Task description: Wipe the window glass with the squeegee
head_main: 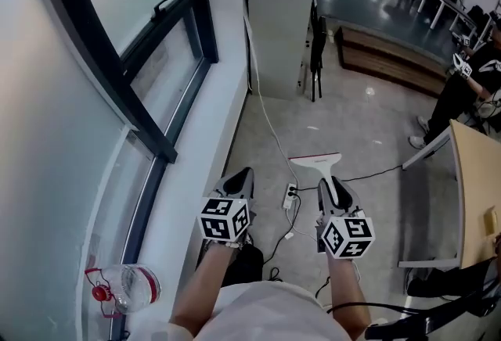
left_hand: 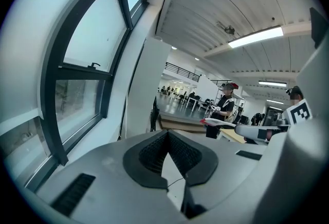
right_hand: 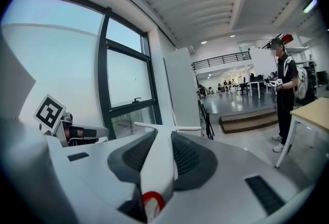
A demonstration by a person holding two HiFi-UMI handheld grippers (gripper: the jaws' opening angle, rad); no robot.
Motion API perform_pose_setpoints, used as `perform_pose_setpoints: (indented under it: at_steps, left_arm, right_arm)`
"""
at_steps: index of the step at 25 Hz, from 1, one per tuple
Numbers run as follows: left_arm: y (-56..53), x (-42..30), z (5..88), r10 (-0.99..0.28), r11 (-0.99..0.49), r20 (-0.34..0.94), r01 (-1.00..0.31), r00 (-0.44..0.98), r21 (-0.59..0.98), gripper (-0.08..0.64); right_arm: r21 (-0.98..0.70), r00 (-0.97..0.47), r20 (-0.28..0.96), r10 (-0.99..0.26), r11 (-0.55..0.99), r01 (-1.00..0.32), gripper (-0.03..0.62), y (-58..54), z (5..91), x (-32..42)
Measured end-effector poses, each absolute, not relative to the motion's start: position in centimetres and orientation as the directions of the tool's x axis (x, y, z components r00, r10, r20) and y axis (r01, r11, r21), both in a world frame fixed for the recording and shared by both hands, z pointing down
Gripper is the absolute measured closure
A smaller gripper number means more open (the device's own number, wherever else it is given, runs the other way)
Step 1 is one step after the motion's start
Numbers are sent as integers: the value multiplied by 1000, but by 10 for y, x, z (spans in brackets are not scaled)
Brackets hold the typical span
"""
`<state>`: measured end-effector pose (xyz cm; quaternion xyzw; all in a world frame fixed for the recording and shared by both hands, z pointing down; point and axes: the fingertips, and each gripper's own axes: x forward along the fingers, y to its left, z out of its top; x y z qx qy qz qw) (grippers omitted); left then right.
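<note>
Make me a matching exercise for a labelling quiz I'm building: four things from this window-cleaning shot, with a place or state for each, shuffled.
1. squeegee
2. left gripper
3. spray bottle
4. power strip

A. lying on the floor
B. jaws together, holding nothing
C. low beside the window frame, clear with a red top
D. clamped in the right gripper

Pairs: 1-D, 2-B, 3-C, 4-A
</note>
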<state>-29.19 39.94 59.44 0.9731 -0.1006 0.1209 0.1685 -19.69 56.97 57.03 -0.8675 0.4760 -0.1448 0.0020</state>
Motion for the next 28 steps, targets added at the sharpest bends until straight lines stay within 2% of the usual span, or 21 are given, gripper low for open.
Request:
perform_pose_setpoints:
  at_steps: [11, 28]
  left_arm:
    - [267, -231, 593, -166, -920, 280, -251, 946, 300, 561]
    - [184, -177, 596, -220, -907, 296, -307, 929, 287, 561]
  right_arm:
    - [-159, 501, 246, -830, -544, -824, 502, 434, 566, -137]
    - [-166, 447, 232, -864, -488, -857, 502, 339, 567, -72]
